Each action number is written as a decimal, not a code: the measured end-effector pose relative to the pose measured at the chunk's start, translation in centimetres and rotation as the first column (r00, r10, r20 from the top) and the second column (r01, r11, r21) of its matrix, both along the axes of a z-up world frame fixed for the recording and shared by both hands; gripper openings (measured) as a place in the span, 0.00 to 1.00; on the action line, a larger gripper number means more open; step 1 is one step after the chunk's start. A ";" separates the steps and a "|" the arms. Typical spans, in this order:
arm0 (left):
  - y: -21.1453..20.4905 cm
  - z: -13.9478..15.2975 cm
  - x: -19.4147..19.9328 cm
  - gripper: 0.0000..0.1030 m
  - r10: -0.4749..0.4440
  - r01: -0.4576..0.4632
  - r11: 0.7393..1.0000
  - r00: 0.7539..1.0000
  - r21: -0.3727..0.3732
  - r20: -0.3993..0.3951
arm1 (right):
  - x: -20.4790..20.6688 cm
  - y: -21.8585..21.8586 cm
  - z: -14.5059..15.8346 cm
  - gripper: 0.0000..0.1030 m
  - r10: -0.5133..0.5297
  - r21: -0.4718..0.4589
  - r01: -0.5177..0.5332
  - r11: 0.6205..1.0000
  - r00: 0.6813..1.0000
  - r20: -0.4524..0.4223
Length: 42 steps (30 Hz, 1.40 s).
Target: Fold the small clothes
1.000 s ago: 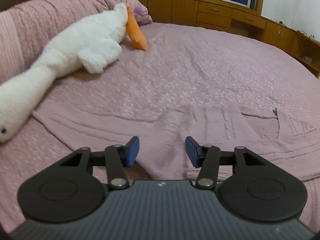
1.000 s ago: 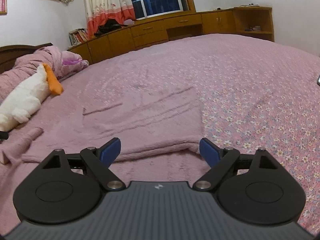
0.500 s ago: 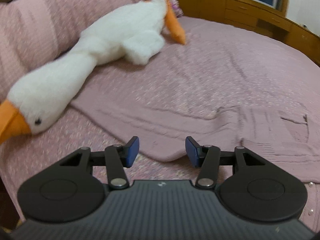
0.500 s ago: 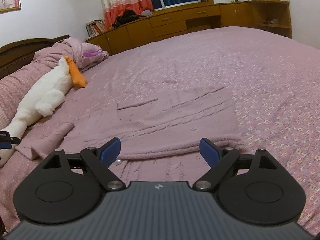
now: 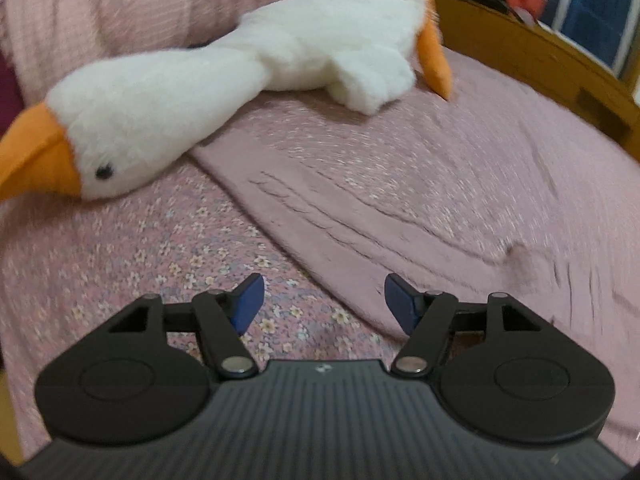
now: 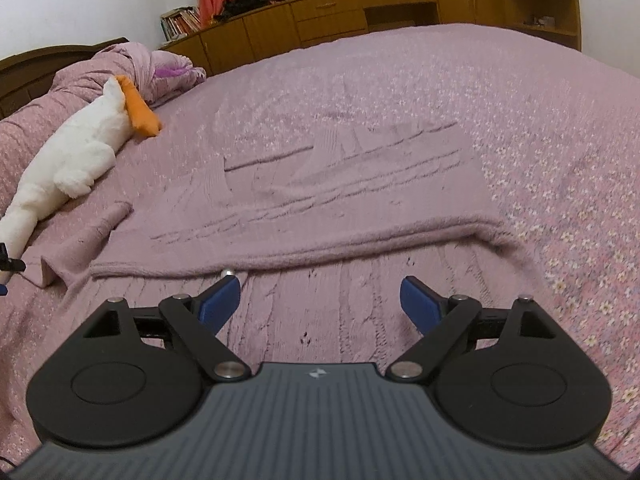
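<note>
A mauve cable-knit sweater (image 6: 344, 184) lies spread on the floral pink bedspread (image 6: 560, 128), partly folded already: a doubled edge runs across it from left to right just beyond the right gripper (image 6: 320, 298), and a sleeve (image 6: 80, 240) trails off to the left. The right gripper hangs over the near panel of the knit with its blue pads wide apart, holding nothing.

In the left wrist view the left gripper (image 5: 324, 300) is likewise spread open and empty, poised above the near left edge of the sweater (image 5: 400, 200), where the knit meets the bedspread (image 5: 140, 260). The view is blurred, so whether the pads touch the fabric cannot be told. A white plush goose (image 5: 240, 68) with an orange beak lies just beyond the sweater's far left corner, close against a heaped pink quilt (image 5: 140, 4).

The work looks to be between folds, both grippers lining up for a fresh hold. The next move probably calls for the left gripper to drop onto the sweater's left edge or sleeve and pinch it, while the right takes the near hem, before the fabric is carried over. The goose sits near enough to snag a lifted sleeve.
</note>
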State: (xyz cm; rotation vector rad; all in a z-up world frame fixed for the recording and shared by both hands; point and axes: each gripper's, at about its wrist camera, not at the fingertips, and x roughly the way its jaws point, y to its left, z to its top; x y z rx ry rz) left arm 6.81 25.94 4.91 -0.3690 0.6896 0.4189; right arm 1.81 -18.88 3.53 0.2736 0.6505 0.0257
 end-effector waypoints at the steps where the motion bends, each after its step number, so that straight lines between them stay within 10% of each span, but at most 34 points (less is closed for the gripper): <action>1: 0.4 -0.2 0.1 0.66 0.021 -0.020 1.000 1.000 -0.017 0.011 | 0.1 0.0 -0.2 0.89 0.001 0.003 -0.001 1.000 1.000 -0.006; 9: 3.3 -2.9 2.8 0.66 0.141 -0.141 0.986 0.990 -0.093 -0.005 | 0.5 0.2 -1.2 0.89 0.001 0.002 -0.001 1.000 0.999 -0.036; 42: 0.3 -4.6 6.5 0.69 0.002 0.008 0.986 0.998 0.168 -0.058 | 1.0 0.3 -1.9 0.92 0.004 -0.010 -0.005 1.000 0.999 -0.044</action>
